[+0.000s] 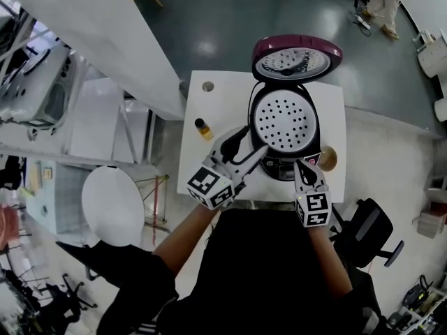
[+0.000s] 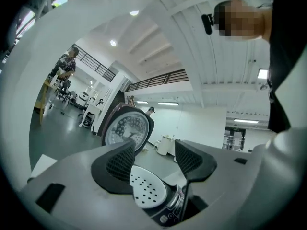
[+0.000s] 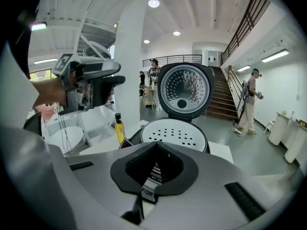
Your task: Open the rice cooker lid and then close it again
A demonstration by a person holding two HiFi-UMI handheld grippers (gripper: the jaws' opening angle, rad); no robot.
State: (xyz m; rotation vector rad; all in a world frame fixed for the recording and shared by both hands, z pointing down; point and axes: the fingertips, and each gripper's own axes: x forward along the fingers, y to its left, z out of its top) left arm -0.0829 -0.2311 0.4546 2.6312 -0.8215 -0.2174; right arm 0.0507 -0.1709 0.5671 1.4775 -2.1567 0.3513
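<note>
The rice cooker (image 1: pixel 285 128) sits at the far side of the white table (image 1: pixel 209 159). Its lid (image 1: pixel 293 60) stands fully up on the back hinge, and a white perforated tray (image 1: pixel 285 121) covers the pot. I judge the opening half done and the closing about to start.

My left gripper (image 1: pixel 248 151) is at the cooker's front left, its jaws spread with nothing between them. My right gripper (image 1: pixel 305 167) is at the front right, its jaws pressed together on nothing.

Next I have to reach past the body to the lid's top edge, tip it forward, then press it down until it catches.

My grippers cover the front latch and panel in the head view. I cannot tell whether the right tips touch the cooker. I cannot tell what the brownish round thing (image 1: pixel 327 158) beside the cooker is. A small yellow bottle (image 1: pixel 203 128) stands near the left.
</note>
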